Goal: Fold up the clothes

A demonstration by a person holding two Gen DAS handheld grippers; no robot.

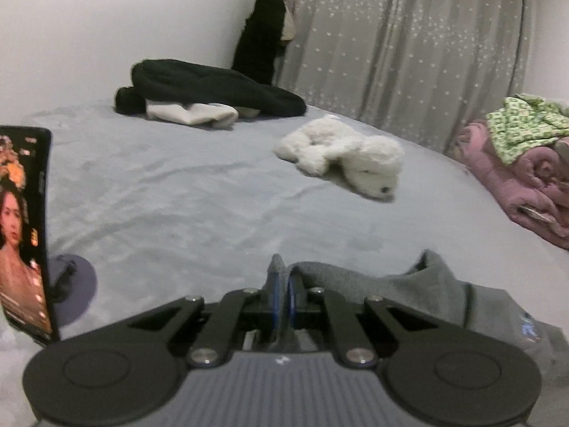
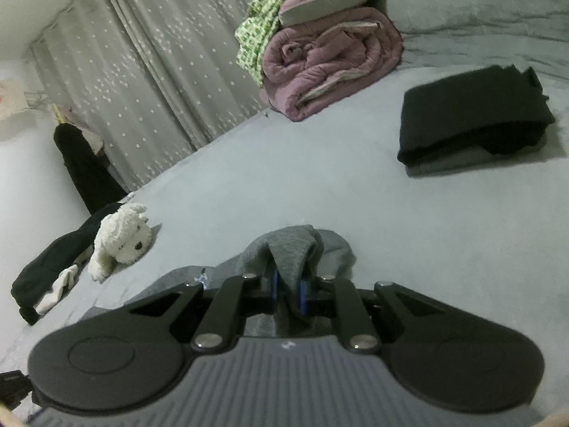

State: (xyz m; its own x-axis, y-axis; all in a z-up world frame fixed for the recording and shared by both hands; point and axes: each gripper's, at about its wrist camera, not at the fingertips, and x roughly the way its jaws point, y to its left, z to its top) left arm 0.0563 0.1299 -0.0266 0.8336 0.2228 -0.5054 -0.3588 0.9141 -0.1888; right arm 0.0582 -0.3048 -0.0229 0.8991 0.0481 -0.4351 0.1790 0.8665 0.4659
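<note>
A grey garment (image 1: 409,284) lies on the pale blue bed (image 1: 195,195), bunched low in both views. My left gripper (image 1: 282,284) is shut on a thin edge of it, cloth poking up between the blue pads. My right gripper (image 2: 288,284) is shut on a thicker fold of the same grey garment (image 2: 295,245), which drapes over its fingertips. A folded black garment (image 2: 473,121) rests on the bed at the right. A heap of dark clothes with white pieces (image 1: 199,96) lies at the far side.
A white plush dog (image 1: 348,153) lies mid-bed. A phone on a stand (image 1: 21,231) stands at the left edge. A rolled pink quilt (image 2: 330,60) with green cloth on top sits by the starred curtain (image 1: 409,42). A black garment (image 1: 259,39) hangs in the corner.
</note>
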